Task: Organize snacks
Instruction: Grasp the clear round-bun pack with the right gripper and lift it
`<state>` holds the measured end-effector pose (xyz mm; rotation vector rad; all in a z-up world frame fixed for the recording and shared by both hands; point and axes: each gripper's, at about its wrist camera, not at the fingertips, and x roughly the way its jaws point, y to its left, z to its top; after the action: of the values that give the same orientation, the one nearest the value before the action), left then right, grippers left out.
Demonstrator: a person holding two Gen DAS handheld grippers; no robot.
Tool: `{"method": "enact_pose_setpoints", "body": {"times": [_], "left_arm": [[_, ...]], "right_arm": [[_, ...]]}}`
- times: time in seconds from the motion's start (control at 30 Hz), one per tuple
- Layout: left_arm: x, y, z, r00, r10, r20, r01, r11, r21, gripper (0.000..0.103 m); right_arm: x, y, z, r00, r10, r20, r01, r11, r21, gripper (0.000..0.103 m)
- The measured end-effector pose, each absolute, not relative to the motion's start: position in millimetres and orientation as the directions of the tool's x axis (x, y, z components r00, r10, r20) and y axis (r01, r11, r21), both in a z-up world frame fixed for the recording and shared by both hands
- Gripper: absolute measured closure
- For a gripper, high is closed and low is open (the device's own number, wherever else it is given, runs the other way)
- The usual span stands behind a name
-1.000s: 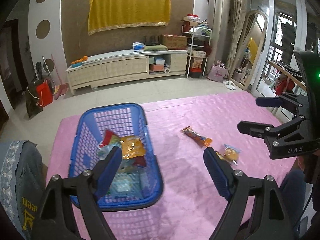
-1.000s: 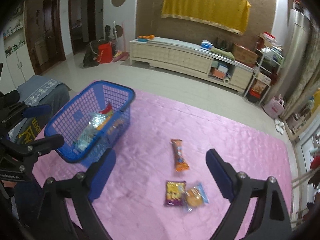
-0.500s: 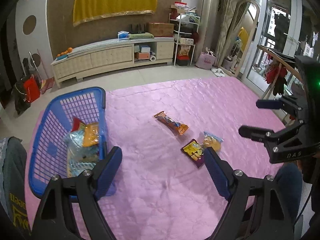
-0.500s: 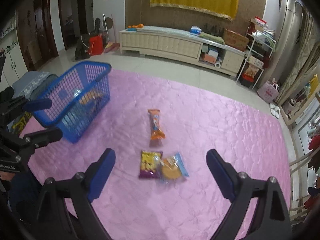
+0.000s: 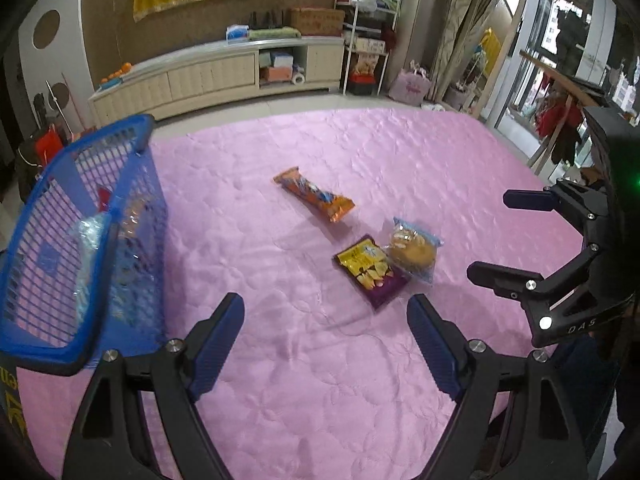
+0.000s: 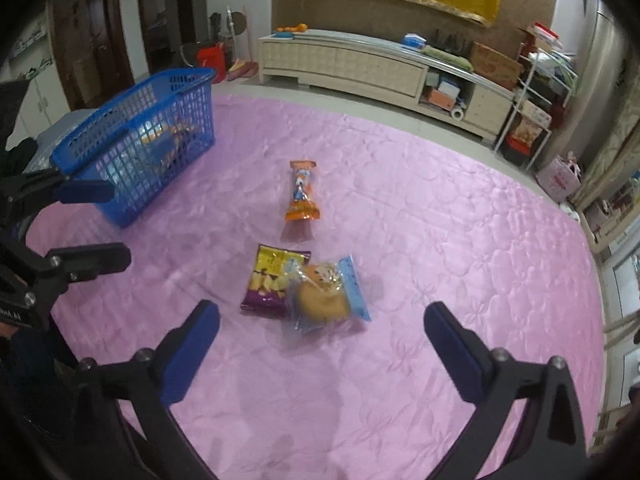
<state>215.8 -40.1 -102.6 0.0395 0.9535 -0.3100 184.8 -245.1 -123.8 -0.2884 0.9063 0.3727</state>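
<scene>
Lengthwise, orange snack pack [image 6: 303,192] points toward far cabinet [image 6: 384,68]

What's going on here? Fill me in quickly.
A person with a gripper in each hand is sorting snacks into a blue basket on a pink quilted cover. Some packets are in the basket; three lie outside it: an orange bar, a purple chip bag and a clear-wrapped pastry overlapping its edge. The left gripper is open and empty. The right gripper, jaws opening, is also empty and aimed at the pastry.

Pink bedspread [image 6: 440,220]: basket [image 6: 120,128], 3 snacks [image 6: 304,284]
</scene>
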Motion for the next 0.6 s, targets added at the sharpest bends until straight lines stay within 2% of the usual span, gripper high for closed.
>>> {"method": "enact_pose_setpoints", "body": {"times": [0.23,0.6], "left_arm": [[234.5,-56.0,-133.2,0.484,-0.208,-0.85,0.278,0.958,-0.077,0.021],[252.1,-62.4,-159.4,0.422,-0.208,-0.882,0.263,0.96,-0.101,0.021]], "right_arm": [[208.5,-249.2,-158.9,0.508,0.22,-0.833,-0.48,0.875,-0.062,0.0],[249.9,-250.3,-197.0,0.386,0.314,-0.867,-0.526,0.848,0.073,0.0]]}}
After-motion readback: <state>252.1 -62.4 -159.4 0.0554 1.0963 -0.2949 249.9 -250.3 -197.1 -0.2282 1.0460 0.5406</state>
